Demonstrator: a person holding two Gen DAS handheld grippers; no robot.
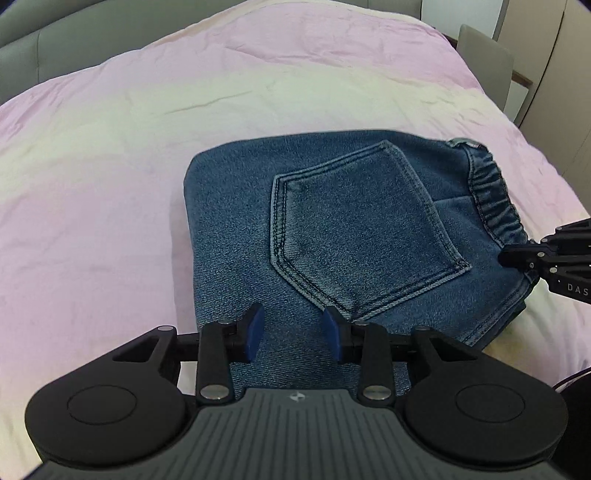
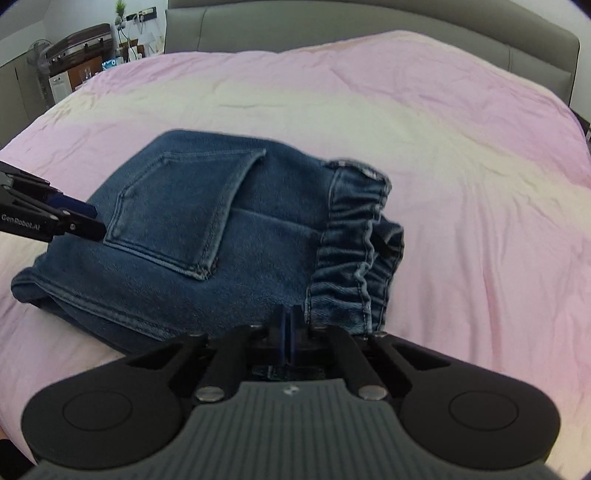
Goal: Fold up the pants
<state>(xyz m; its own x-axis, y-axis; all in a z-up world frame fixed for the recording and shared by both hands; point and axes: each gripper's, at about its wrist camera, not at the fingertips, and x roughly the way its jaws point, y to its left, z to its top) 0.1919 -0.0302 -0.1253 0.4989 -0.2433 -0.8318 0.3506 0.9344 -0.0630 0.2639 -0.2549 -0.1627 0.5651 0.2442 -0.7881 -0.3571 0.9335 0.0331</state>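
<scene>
Jeans [image 1: 332, 236], blue denim with an elastic waistband [image 2: 351, 243], lie folded into a compact stack on a bed covered by a pink sheet [image 1: 110, 166]. 1 back pocket [image 1: 354, 236] faces up on the top layer.

Left tool [image 1: 293, 334]: released, its 2 blue pads set apart, poised over the near edge of the stack just below the pocket's point. Contact with the denim cannot be determined.

Right tool [image 2: 287, 325]: clenched, blue pads pressed together at the denim edge just beside the waistband. Whether cloth sits between the pads cannot be determined. In the left wrist view it appears at the right edge of the stack, at the waistband corner [image 1: 524, 256].

Grey upholstered headboard [image 2: 369, 26] stands behind the bed; a cluttered dresser [image 2: 81, 48] is at far left.
</scene>
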